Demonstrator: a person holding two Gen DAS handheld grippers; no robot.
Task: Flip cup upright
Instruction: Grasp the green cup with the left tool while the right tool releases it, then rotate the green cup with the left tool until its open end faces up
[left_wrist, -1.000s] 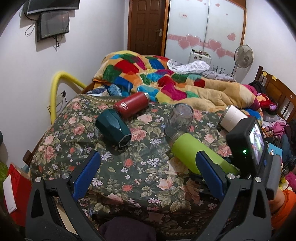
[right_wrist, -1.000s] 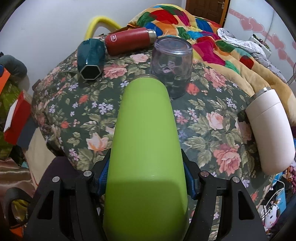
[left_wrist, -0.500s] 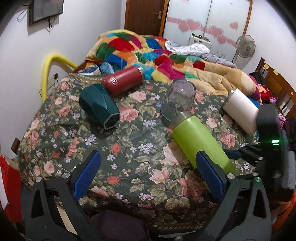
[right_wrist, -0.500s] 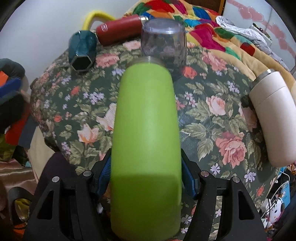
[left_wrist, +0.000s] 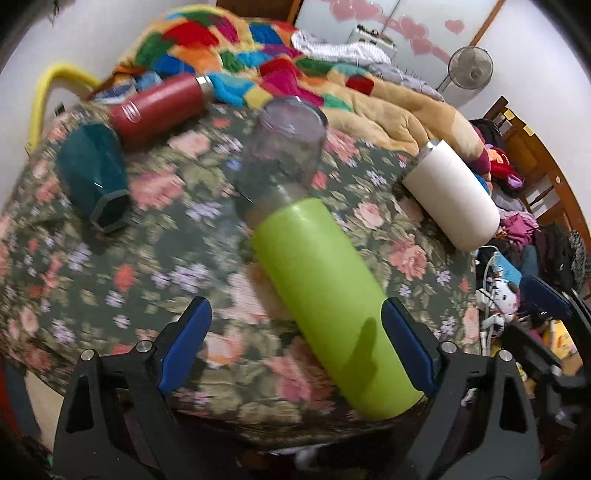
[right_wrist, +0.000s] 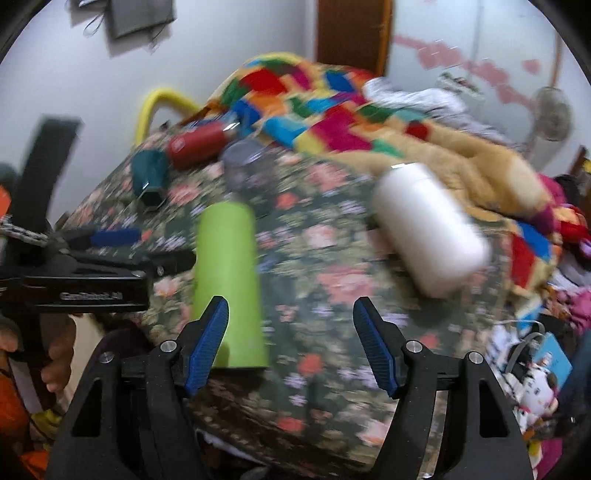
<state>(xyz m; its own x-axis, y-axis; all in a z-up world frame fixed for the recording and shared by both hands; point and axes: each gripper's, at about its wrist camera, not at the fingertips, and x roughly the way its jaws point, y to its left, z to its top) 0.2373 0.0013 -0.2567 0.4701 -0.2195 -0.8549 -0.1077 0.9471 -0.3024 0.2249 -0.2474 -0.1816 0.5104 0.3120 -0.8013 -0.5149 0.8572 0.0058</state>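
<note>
Where the floral cloth is seen: all cups are carried on a floral-covered tabletop (left_wrist: 155, 258) set against a bed.
Green cup (left_wrist: 332, 302): laid on its side near the front edge of the tabletop, one end pointed toward the clear cup; in the right wrist view (right_wrist: 227, 277) it is seen lying to the left of the right fingers.
Left hand-held gripper (left_wrist: 295, 343): blue-padded fingers spread wide apart; the green cup is seen between them, its right flank close against the right pad; contact cannot be confirmed.
Right hand-held gripper (right_wrist: 291, 343): fingers held well apart, nothing clamped; the green cup is partly overlapped by the left finger in the picture.
Clear cup (left_wrist: 280, 151): a transparent greyish tumbler stood just behind the far end of the green cup; whether the two touch cannot be told.
Teal cup (left_wrist: 92, 177): a faceted cup laid on its side at the left of the tabletop, hexagonal end toward the camera.
Red bottle (left_wrist: 159, 107): laid on its side behind the teal cup, near the quilt.
White cup (left_wrist: 452, 195): laid on its side at the right edge of the tabletop.
Patchwork quilt (left_wrist: 236, 48): heaped on the bed behind.
Picture quality: both views are motion-blurred.
</note>
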